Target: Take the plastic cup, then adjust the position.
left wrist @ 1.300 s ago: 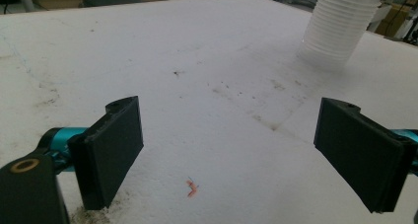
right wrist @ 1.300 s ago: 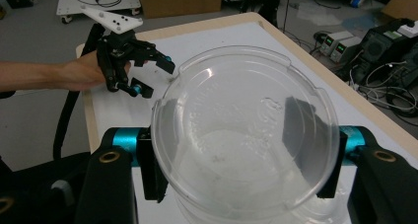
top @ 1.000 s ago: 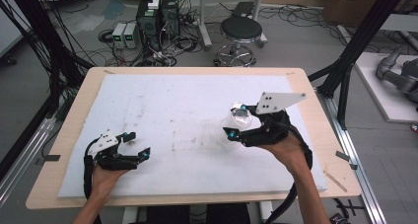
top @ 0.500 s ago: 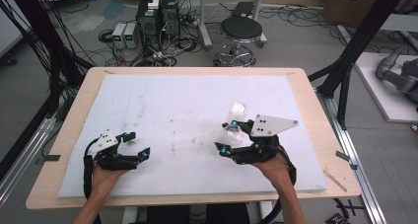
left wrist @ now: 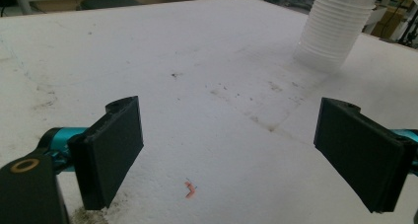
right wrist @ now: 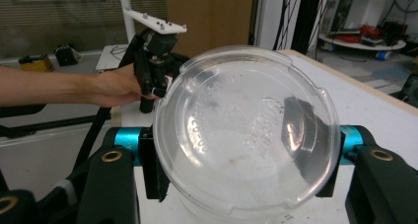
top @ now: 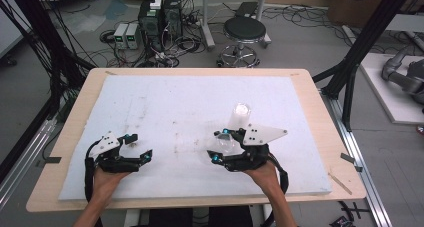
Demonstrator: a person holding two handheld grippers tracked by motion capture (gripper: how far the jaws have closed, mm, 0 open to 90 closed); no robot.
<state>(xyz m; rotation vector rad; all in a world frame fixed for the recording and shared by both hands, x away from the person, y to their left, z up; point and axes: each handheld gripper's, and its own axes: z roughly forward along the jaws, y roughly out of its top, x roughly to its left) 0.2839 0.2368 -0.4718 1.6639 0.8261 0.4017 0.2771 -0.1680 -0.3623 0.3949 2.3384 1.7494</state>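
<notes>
White foam sheeting covers the wooden table [top: 320, 112], scuffed grey toward the middle of the high view. Just right of centre there, the right gripper [top: 218, 146] has its jaws clamped on a clear, round plastic cup [right wrist: 246, 135], pads pressing either side while its transparent base faces the right gripper view's camera. Just above it in the high view stands a tall stack of white plastic cups [top: 240, 116]. I judge the step to be carrying one cup off the stack to set it down; the next move calls for lowering it upright onto bare foam and easing the grip. At lower left, the left gripper [top: 137, 148] sits with jaws spread wide, holding nothing. Open sheet lies between the two grippers; the near edge runs close under both hands.
</notes>
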